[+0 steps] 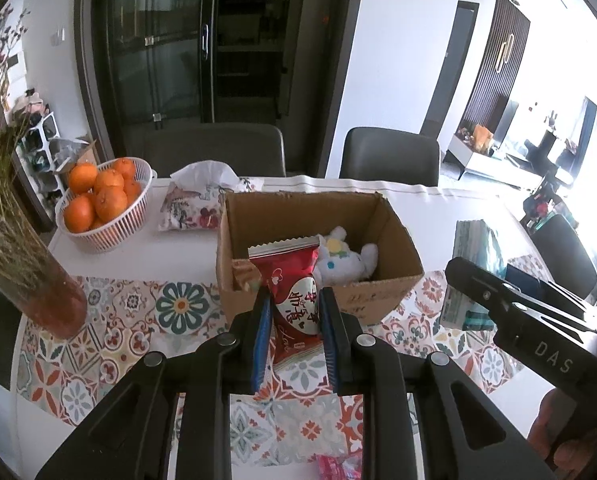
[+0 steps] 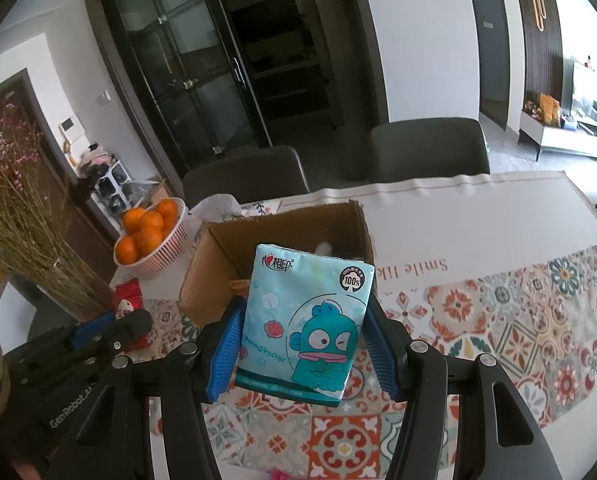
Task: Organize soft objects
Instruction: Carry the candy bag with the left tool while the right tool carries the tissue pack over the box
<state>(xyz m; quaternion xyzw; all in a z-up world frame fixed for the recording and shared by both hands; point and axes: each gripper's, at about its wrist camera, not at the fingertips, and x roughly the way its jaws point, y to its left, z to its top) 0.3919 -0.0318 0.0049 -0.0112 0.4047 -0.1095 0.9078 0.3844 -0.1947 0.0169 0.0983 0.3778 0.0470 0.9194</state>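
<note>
My left gripper [image 1: 294, 304] is shut on a red snack packet [image 1: 294, 296] and holds it upright just in front of the open cardboard box [image 1: 394, 232]. A white plush toy [image 1: 346, 260] lies inside the box. My right gripper [image 2: 304, 320] is shut on a light-blue tissue pack [image 2: 306, 320] with a cartoon fish, held in front of the same box [image 2: 226, 256]. The right gripper and tissue pack [image 1: 478, 240] show at the right of the left wrist view. The left gripper [image 2: 110, 328] with the red packet [image 2: 128, 296] shows at the left of the right wrist view.
A white basket of oranges [image 1: 102, 200] and a floral tissue pouch [image 1: 194, 204] sit behind the box on the left. A vase of dried flowers [image 1: 30, 272] stands at the near left. A pink packet [image 1: 338, 466] lies at the table's near edge. Two grey chairs [image 1: 390, 156] stand beyond the table.
</note>
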